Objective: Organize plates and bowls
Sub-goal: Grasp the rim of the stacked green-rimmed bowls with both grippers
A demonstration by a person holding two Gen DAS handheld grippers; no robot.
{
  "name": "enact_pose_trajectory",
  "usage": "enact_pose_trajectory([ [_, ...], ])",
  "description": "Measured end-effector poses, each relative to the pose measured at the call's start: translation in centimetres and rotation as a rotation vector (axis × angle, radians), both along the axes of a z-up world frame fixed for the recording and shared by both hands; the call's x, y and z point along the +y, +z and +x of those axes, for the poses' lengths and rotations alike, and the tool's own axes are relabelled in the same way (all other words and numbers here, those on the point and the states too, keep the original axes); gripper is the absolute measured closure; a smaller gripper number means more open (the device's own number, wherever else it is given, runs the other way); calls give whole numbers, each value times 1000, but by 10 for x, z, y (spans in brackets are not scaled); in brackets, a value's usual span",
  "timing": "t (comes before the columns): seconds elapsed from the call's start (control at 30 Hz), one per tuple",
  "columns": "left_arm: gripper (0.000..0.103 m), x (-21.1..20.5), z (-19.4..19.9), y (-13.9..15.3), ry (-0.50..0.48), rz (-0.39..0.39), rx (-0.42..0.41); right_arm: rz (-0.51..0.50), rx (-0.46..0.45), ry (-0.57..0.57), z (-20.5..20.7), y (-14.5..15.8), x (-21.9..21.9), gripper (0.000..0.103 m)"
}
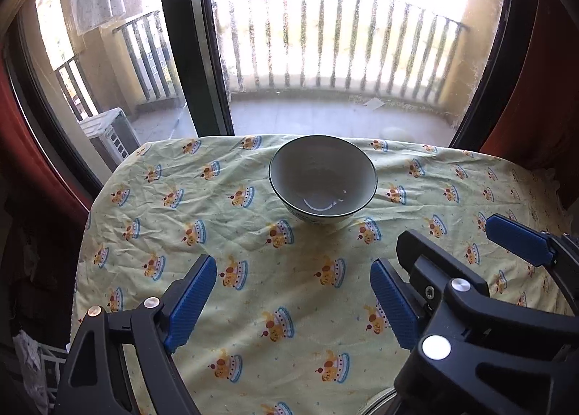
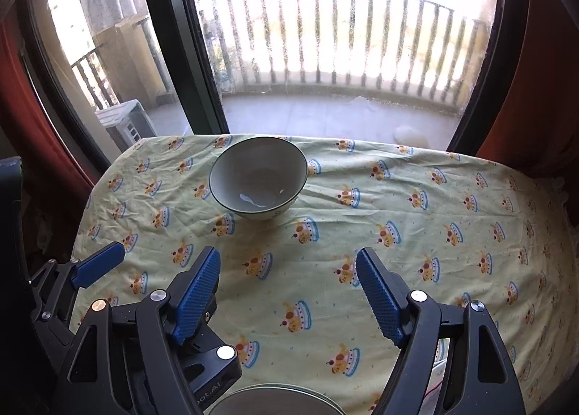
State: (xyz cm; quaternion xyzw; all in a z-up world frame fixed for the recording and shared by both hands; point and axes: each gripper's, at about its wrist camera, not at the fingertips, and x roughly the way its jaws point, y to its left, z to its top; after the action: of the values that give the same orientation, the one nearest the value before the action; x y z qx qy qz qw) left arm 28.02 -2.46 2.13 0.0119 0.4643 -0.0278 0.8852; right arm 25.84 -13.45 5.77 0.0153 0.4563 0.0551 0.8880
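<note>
A lone bowl sits far on the patterned cloth, nothing blocking it; both the left gripper and right gripper gape, holding nothing; a round rim near the bottom edge is cut off

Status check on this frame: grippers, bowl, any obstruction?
Left gripper open, empty. Right gripper open, empty. Bowl upright on the tablecloth, untouched. Nothing between grippers and bowl.

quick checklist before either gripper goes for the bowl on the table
1. Bowl upright on the tablecloth, nothing visible inside: ok.
2. Left gripper open, nothing between its pads: ok.
3. Right gripper open, nothing between its pads: ok.
4. Cloth between grippers and bowl free of other objects: ok.
5. The two grippers sit close side by side; room to move apart: cannot tell.
6. Round metal rim below the right gripper; what it is: cannot tell.
</note>
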Motion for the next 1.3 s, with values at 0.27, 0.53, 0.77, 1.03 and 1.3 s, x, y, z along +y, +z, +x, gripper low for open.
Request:
enact_pose_trajectory([
  [0.27,15,6,39,4,-6,-7,-23,-3,-7,-15,44,6,6,23],
  [0.53,16,11,74,-6,-9,-35,-43,-20,-24,-66,80,3,11,23],
  [0.77,32,13,111,-35,-9,-21,-7,-33,-1,-168,112,-23,11,25],
  [1.03,38,14,139,-69,-25,-61,51,-11,34,-175,143,-56,16,45],
  [1.3,62,7,147,-96,-30,-36,107,20,90,-212,152,-89,12,56],
])
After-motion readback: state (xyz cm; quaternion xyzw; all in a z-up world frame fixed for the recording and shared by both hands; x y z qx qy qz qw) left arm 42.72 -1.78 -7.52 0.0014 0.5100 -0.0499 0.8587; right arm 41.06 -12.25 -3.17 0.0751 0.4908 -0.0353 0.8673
